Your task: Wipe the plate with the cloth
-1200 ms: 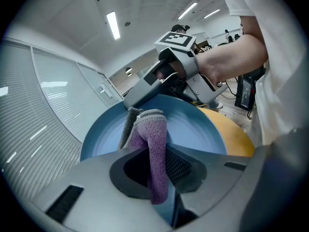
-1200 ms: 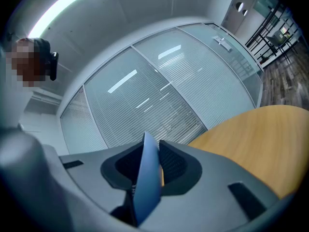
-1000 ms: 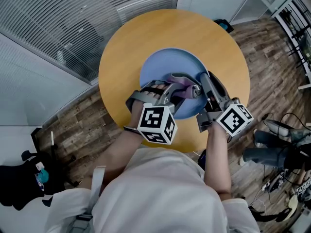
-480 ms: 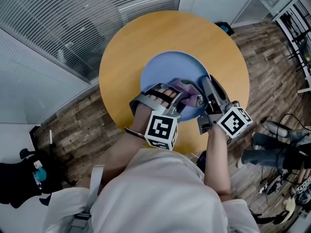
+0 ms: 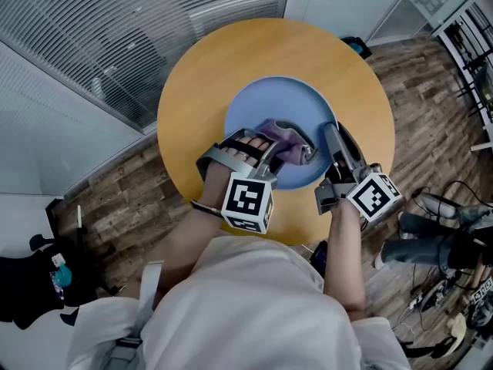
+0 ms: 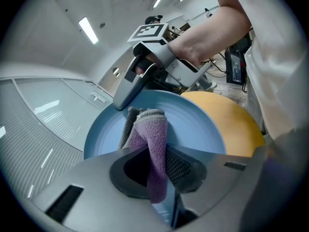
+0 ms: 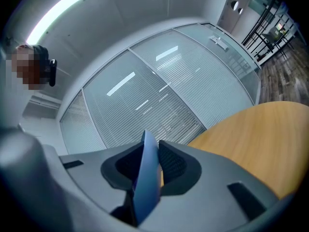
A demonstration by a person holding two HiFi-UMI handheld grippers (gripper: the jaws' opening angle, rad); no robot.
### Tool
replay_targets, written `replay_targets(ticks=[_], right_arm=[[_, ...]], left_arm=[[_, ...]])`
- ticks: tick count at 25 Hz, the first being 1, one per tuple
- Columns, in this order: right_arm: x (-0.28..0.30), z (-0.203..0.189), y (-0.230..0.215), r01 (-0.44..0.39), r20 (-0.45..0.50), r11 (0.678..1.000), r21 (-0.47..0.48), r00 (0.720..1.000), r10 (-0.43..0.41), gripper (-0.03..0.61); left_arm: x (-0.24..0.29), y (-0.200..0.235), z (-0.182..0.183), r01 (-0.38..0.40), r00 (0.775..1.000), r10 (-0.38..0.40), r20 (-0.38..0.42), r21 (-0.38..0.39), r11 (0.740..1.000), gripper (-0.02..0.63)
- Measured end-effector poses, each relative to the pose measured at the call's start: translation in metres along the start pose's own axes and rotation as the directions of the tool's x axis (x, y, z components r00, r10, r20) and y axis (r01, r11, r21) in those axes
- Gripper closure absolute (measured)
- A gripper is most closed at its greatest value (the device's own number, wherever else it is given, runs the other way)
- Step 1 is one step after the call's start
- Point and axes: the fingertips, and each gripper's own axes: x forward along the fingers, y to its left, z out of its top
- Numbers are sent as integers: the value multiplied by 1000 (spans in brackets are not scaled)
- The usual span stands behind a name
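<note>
While left hand-held gripper (image 6: pixel 155 168) is pinching folded purple-and-grey terry cloth (image 6: pixel 150 129) between closed jaws, cloth is pressing on face of round blue plate (image 5: pixel 269 102), toward its near side. Right hand-held gripper (image 7: pixel 145 170) is clamping plate's rim edge-on, steadying right side. Plate is sitting mid round yellow wooden surface (image 5: pixel 192 75). Step in hand, judging: wiping stroke under way. Next move is calling for sweeping cloth across far half with even pressure, right grip bracing plate against sliding.

plate (image 5: pixel 271 102) x1 | cloth (image 5: pixel 276 135) x1 | table (image 5: pixel 202 68) x1 | grippers x2: L gripper (image 5: pixel 305 149), R gripper (image 5: pixel 331 132)
</note>
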Motion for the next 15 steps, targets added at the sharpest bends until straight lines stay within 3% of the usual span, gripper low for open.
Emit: replay_targets(ticks=[15], right_arm=[[-1,5,2,-24,39,1000,18,999,23,485]], left_arm=[[-6,11,-37,-28,998,23,-66,-73,997,561]])
